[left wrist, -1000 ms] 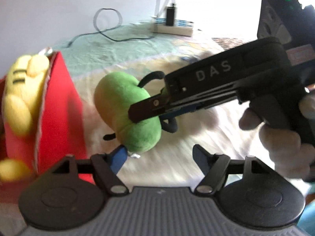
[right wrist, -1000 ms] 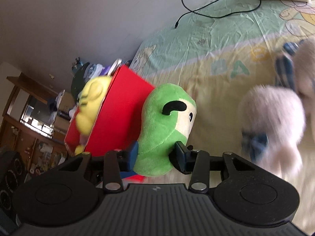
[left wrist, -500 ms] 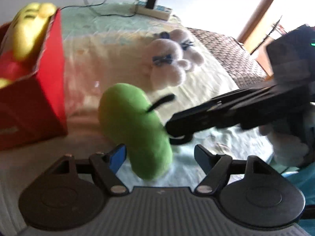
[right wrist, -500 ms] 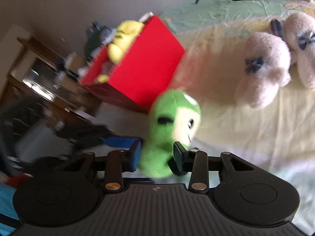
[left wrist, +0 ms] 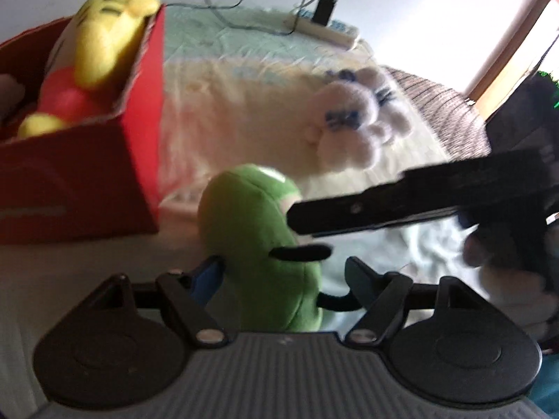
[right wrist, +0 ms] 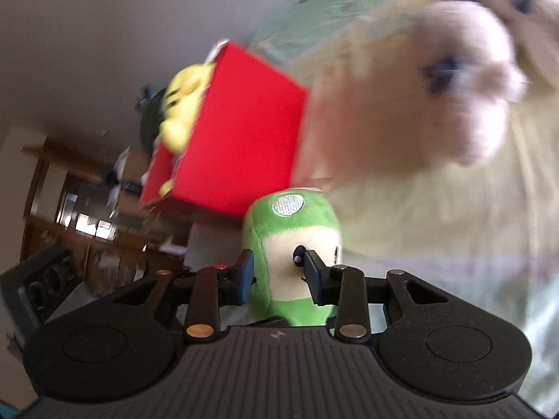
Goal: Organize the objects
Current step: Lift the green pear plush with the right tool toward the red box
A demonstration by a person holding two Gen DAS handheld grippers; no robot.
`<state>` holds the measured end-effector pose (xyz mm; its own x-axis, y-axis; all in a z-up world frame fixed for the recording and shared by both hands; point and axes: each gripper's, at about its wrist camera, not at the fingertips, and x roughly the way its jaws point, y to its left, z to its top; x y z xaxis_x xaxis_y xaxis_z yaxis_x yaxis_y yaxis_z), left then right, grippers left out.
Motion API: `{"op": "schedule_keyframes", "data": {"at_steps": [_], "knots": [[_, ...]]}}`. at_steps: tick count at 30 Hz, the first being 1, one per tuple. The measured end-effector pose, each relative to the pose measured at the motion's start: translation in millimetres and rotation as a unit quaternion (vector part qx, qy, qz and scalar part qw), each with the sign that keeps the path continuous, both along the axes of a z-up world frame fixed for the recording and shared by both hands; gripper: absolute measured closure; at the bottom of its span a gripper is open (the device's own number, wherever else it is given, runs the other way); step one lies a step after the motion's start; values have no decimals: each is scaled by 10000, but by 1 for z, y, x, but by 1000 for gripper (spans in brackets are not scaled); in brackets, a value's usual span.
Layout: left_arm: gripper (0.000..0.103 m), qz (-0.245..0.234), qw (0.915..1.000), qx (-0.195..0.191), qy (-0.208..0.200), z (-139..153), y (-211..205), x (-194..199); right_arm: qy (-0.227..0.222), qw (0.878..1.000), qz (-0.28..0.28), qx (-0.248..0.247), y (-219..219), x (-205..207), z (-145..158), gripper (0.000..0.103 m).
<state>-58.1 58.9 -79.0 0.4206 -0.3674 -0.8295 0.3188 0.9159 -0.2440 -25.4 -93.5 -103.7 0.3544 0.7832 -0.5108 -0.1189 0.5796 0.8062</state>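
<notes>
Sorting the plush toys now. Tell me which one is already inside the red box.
The yellow plush, lying in the red box. The green plush is clamped in the right hand-held gripper, whose jaws are closing, and the white plush lies on the bed.

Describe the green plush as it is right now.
The green plush is a small, soft, rounded toy of fuzzy fabric with a cream face panel, a white embroidered patch on top and thin black limbs. It stands roughly upright between the right gripper's fingers, whose jaws are closing on its sides. In the left wrist view it also sits between the left gripper's open fingers; contact there is unclear. The red box stands apart from it.
</notes>
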Motion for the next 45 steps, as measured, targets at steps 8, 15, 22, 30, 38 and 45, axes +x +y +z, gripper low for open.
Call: {"op": "schedule_keyframes", "data": {"at_steps": [8,15,22,30,38,45], "knots": [[26,542,9971,-285,455,-24,41,7,-217,9985,-36,-494,12,3,-2,62],[35,459,9970,-420,466,-27,42,5,297,9992,4,-274,16,2,-27,45],[36,37,9996,-171,235,-17,36,3,277,9996,-40,-67,10,-4,-24,50],[36,-941,9949,17,-353,7,12,-1,-103,9984,-547,-96,-6,-33,5,51],[36,-1492,9799,-140,-1320,61,23,-1,-1041,9865,-1263,108,-1,-52,51,51],[36,-1325,9691,-385,-2043,108,74,6,-1861,9720,-1395,333,41,-32,88,51]]}}
